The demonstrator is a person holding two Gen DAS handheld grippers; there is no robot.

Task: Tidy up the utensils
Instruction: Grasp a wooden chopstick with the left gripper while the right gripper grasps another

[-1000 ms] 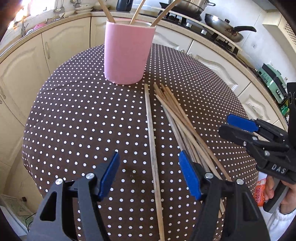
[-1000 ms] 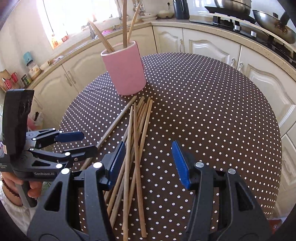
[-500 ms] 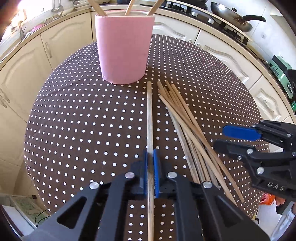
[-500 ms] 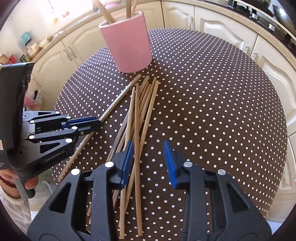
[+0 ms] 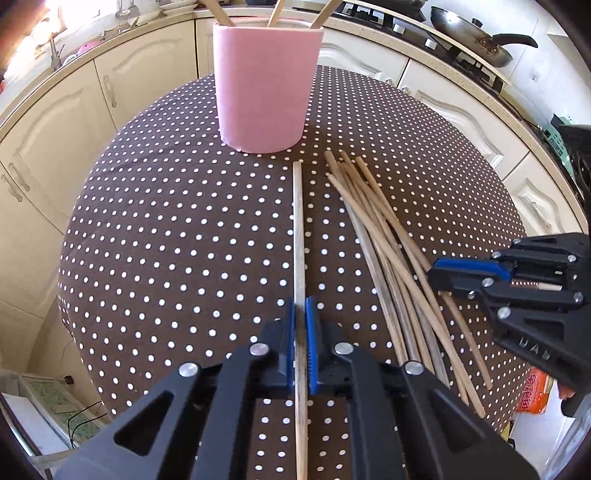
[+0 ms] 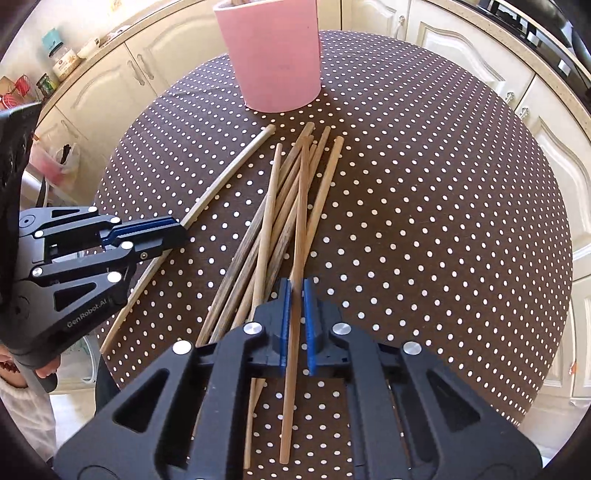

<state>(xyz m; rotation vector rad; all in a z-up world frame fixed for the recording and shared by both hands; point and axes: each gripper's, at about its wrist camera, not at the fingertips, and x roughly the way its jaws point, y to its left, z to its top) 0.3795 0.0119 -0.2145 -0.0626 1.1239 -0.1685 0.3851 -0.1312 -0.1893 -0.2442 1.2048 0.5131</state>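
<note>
Pickup step: left gripper (image 5: 301, 332) clamps a lone chopstick (image 5: 298, 229), right gripper (image 6: 294, 325) clamps one pile chopstick (image 6: 303, 206); next, lift both into the pink holder (image 5: 264, 85) ahead.

Black claw (image 5: 301, 343), blue pads (image 6: 284, 325), silver screws

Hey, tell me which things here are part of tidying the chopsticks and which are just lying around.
Part of the job:
- lone chopstick in the left gripper
- chopstick in the right gripper
- chopstick pile
- pink cup

Just lying about:
- wok on the stove
- jars on the counter
- dotted tablecloth
</note>
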